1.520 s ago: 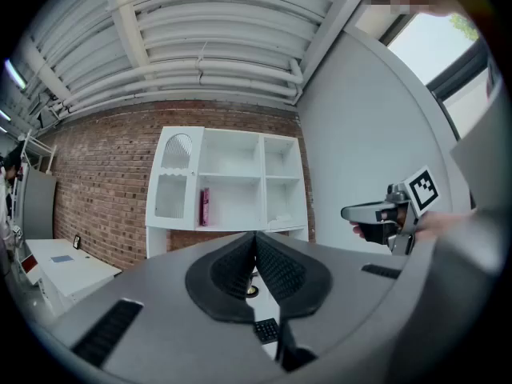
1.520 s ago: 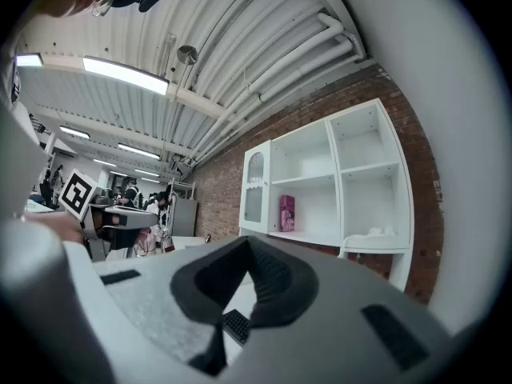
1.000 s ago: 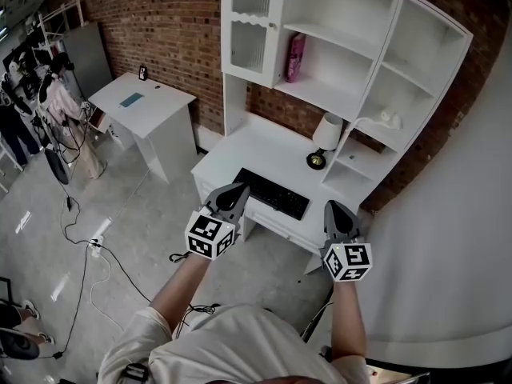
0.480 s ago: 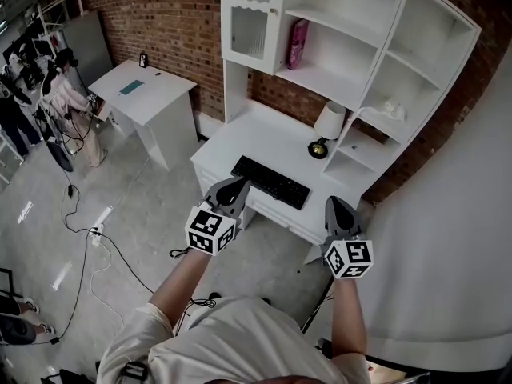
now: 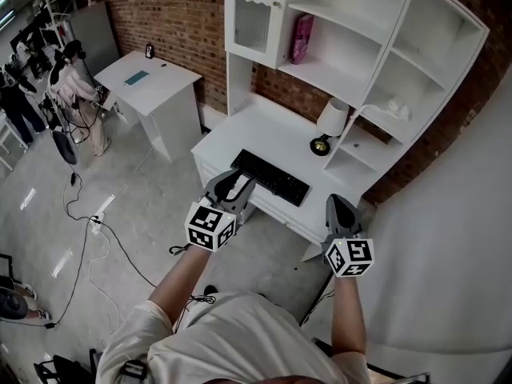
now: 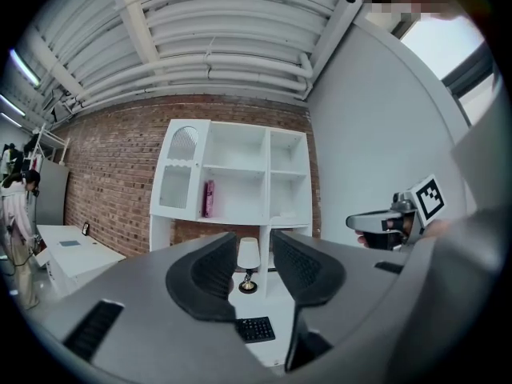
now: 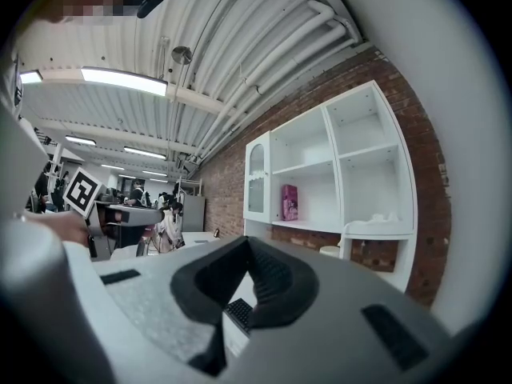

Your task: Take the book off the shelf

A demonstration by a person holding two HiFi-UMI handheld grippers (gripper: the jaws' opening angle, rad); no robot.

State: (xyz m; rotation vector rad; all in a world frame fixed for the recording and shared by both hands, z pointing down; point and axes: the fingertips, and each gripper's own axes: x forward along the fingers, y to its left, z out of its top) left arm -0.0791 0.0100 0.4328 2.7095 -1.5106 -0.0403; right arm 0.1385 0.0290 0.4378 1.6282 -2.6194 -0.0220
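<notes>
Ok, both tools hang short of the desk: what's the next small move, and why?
Probably lift the left tool forward and up toward the pink book. Its jaws are opening with nothing between them, while the right tool is shut, and the book stands upright on the shelf above the desk, far beyond both tools.

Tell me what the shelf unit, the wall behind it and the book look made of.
Shelf unit: likely painted wood or laminated board; flat, even white panels with a soft sheen.
Wall: bare brick, matte; red-brown courses with visible mortar lines.
Book: probably paper with a printed pink cover; too small to judge its gloss.
</notes>
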